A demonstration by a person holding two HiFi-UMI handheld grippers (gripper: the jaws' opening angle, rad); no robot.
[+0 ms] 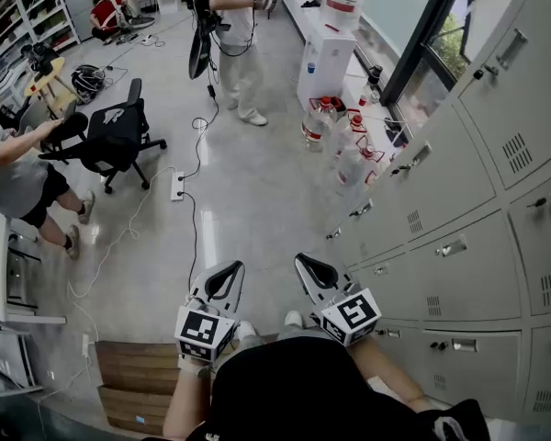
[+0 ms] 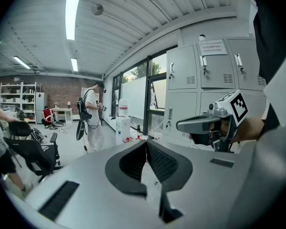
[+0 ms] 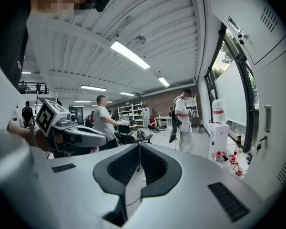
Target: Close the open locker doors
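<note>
Standing just beside the bank of grey lockers [image 1: 459, 182], with only flush, shut doors showing along it from the head view. Holding the left hand-held gripper [image 1: 231, 272] clenched on nothing, jaws pressed together, on the side away from the lockers. Holding the right hand-held gripper [image 1: 305, 266] clenched and empty too, jaws meeting, on the side nearer the lockers and apart from their doors. From the left gripper view, seeing the right hand-held gripper in front of the locker fronts.

Further along the foot of the lockers: a cluster of red-capped water bottles [image 1: 323, 118] crowding the floor, then a white water dispenser [image 1: 329, 58] beyond them by the window.

Out on the open floor, well away from the lockers: a black office chair [image 1: 115, 136], a white power strip [image 1: 177, 185] with trailing cables, a standing person in white [image 1: 234, 35], and another person [image 1: 14, 177] leaning toward the chair
</note>
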